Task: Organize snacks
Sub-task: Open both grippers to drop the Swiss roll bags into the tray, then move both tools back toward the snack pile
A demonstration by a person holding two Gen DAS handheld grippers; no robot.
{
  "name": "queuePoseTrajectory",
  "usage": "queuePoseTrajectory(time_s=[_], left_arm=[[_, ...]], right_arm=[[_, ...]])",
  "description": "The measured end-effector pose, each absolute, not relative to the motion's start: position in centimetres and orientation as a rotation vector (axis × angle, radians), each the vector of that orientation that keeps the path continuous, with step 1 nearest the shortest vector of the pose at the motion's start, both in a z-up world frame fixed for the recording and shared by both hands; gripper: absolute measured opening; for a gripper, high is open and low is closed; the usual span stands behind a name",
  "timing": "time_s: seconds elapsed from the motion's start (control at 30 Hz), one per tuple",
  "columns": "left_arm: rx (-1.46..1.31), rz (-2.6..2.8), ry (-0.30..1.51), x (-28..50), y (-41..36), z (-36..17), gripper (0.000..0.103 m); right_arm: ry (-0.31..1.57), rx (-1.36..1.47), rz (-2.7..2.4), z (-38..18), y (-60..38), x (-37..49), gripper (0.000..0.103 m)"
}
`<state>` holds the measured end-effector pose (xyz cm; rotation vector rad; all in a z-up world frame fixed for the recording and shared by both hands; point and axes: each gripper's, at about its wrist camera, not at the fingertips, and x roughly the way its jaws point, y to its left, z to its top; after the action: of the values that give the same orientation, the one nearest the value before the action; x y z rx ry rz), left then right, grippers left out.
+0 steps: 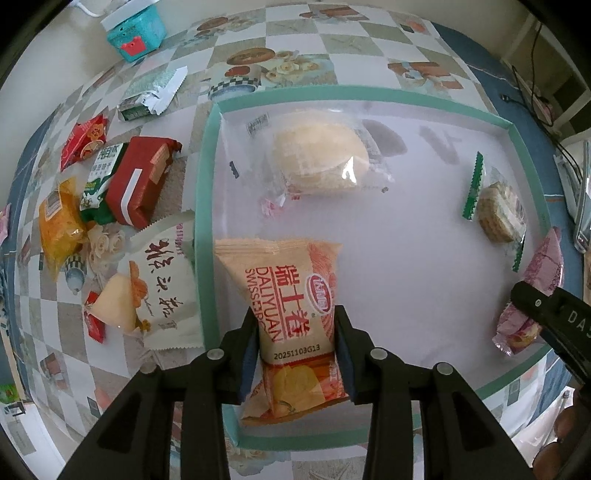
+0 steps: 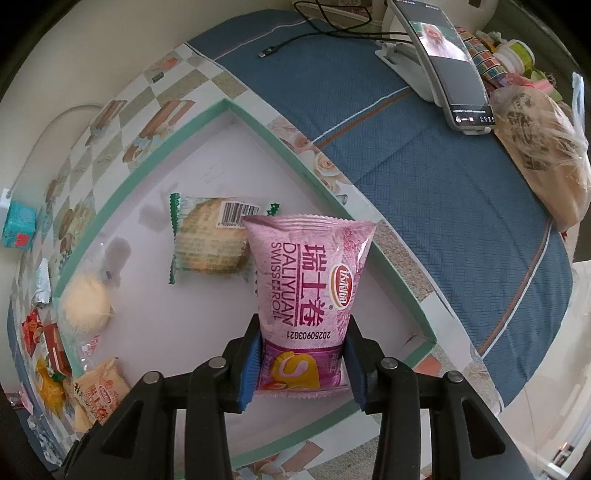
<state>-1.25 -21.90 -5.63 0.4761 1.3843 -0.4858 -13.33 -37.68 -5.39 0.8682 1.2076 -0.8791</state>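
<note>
Orange swiss roll pack (image 1: pixel 291 314) sits between our left gripper (image 1: pixel 298 354) pads, pinched near its lower end, over the near-left part of the tray (image 1: pixel 204 177). Pads press both sides of the wrapper, so we read it as held. Pink swiss roll pack (image 2: pixel 308 291) is clamped the same way in our right gripper (image 2: pixel 303 363), over the tray's near-right corner; the left camera shows that pack against the right rim with the right gripper's black finger across it.

Tray is shallow, white floor, teal rim. Inside it: a clear-wrapped pale round cake (image 1: pixel 319 158) toward the far-left side, and a green-edged clear pack of crackers (image 1: pixel 496 212) by the right wall. Both lie flat, well apart from each other.

Left of the tray, on the checked tablecloth (image 1: pixel 258 48): a white pack with black brush lettering (image 1: pixel 162 291) touching the tray's left wall, a dark red pack (image 1: pixel 138 184), a green-and-white pack (image 1: pixel 98 184) partly under it, a yellow pack (image 1: pixel 59 225), a small red pack (image 1: pixel 83 140), and a torn silver-green wrapper (image 1: pixel 151 94) farther back. A teal box (image 1: pixel 135 31) stands at the far corner.

Right of the table, a blue quilted cover (image 2: pixel 443 192) carries a phone on a stand (image 2: pixel 447 62), a black cable (image 2: pixel 295 38), and a plastic bag holding a brown paper bag (image 2: pixel 543 155).
</note>
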Motion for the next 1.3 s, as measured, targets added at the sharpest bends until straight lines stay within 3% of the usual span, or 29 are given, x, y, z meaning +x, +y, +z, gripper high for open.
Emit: queuePoseTrajectory(time_s=[0.07,0.2,0.33,0.5,0.57,0.8,0.97,1.3], left_arm=[[0.468,-0.490,1.384,-1.0,-21.9,-5.3,0.056],[0.461,-0.492,1.371,-1.0,-21.9,-4.8,0.061],[0.445,-0.503,1.354,-0.7,-21.7,-4.0,0.074],[0.415,-0.512,1.320,-0.1,-21.3,-2.4,0.077],[0.397,-0.511,1.307,-0.1,-20.8,-1.6,0.087],[0.300,-0.499,1.270,2.1,-18.2,0.9,0.094],[0.213,-0.456,1.246,3.8,-16.4,2.2,0.095],[0.066,-0.288,1.155,7.7,-9.4,5.3,0.096]], right_arm=[[1.211,0.865,-0.880,-5.4,-37.7,-13.0,0.046],[1.207,0.853,-0.873,-5.0,-37.5,-12.6,0.055],[1.193,0.828,-0.874,-4.1,-37.2,-12.3,0.062],[1.163,0.801,-0.872,-2.7,-36.9,-12.0,0.073],[1.144,0.790,-0.868,-1.8,-36.9,-11.7,0.077],[1.062,0.763,-0.862,0.3,-36.9,-12.1,0.095],[0.999,0.748,-0.856,2.2,-36.7,-12.6,0.102],[0.884,0.680,-0.808,6.1,-34.8,-12.3,0.103]])
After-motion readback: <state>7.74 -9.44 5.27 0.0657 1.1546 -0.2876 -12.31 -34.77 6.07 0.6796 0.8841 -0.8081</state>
